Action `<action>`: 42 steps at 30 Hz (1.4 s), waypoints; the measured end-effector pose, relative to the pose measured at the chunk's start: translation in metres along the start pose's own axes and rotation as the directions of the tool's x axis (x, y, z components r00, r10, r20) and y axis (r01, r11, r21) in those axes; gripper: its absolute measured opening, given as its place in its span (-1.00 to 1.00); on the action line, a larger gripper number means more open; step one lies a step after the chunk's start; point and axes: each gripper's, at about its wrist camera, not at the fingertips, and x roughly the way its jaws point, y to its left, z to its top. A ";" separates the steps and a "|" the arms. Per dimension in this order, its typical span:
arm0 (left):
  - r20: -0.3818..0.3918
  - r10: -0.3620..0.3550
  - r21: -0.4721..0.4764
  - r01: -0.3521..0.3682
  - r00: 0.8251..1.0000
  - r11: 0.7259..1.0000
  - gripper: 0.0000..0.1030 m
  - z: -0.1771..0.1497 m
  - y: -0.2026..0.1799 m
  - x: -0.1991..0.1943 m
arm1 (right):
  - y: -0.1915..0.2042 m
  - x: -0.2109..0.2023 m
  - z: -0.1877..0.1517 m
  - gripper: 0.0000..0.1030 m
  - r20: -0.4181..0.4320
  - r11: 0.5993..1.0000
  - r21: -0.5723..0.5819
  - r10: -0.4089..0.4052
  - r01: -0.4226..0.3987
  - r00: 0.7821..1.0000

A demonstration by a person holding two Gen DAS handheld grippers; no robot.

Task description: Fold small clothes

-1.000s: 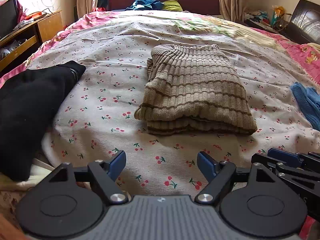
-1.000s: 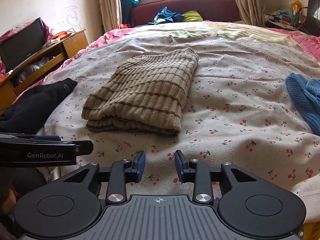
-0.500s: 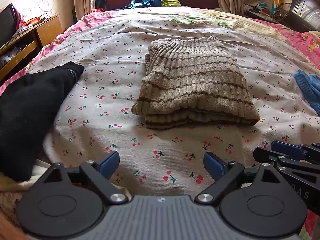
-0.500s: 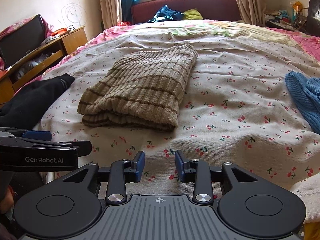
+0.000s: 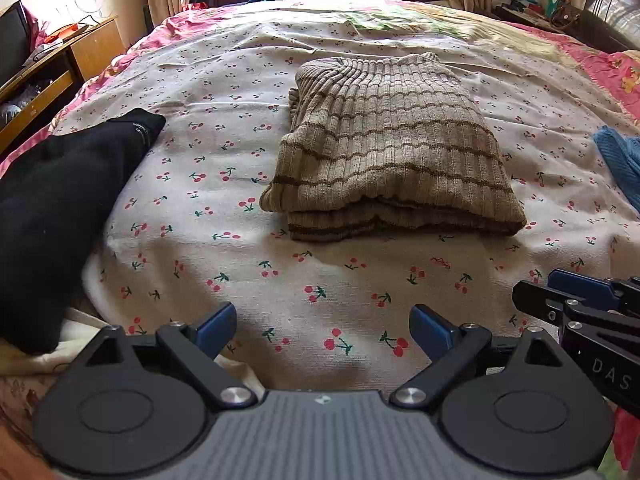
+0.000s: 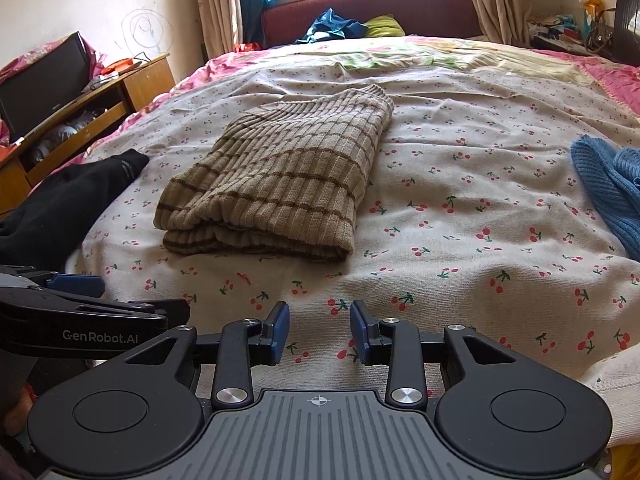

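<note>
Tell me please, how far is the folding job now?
Done: the striped sweater lies folded on the bed. In hand: nothing; left gripper and right gripper are open, empty. Left: the black garment and blue knit look unfolded.

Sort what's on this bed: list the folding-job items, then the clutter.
Job:
- folded beige striped ribbed sweater
- crumpled blue knit garment
- black fabric garment

Lying about:
- yellow-green cushion
- dark blue cloth heap
- wooden side cabinet
</note>
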 end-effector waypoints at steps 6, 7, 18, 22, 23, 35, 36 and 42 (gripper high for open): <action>-0.007 -0.008 0.001 0.008 1.000 1.000 1.00 0.000 -0.001 0.001 | -0.001 0.001 0.000 -0.35 -0.001 1.000 0.001 0.002 -0.002 1.000; -0.010 -0.011 0.000 0.011 1.000 1.000 1.00 0.000 -0.001 0.001 | -0.001 0.000 0.000 -0.35 -0.002 1.000 0.001 0.002 -0.002 1.000; -0.015 -0.013 -0.002 0.013 1.000 1.000 1.00 0.000 -0.001 0.003 | 0.001 0.001 -0.002 -0.25 -0.002 1.000 -0.013 0.010 -0.010 1.000; -0.015 -0.013 -0.001 0.013 1.000 1.000 1.00 0.000 -0.001 0.003 | 0.001 0.001 -0.002 -0.25 -0.002 1.000 -0.013 0.010 -0.010 1.000; -0.016 -0.013 0.000 0.013 1.000 1.000 1.00 0.000 -0.001 0.003 | 0.001 0.001 -0.002 -0.25 -0.002 1.000 -0.013 0.010 -0.010 1.000; -0.016 -0.020 0.017 0.020 1.000 1.000 1.00 -0.001 -0.004 0.003 | 0.003 0.001 -0.002 -0.24 -0.003 1.000 -0.025 0.009 -0.009 1.000; -0.016 -0.022 0.017 0.022 1.000 1.000 1.00 -0.001 -0.004 0.003 | 0.003 0.001 -0.002 -0.24 -0.003 1.000 -0.027 0.009 -0.009 1.000; -0.018 -0.026 0.017 0.026 1.000 1.000 1.00 0.000 -0.004 0.004 | 0.003 0.002 -0.002 -0.24 -0.003 0.999 -0.033 0.010 -0.010 1.000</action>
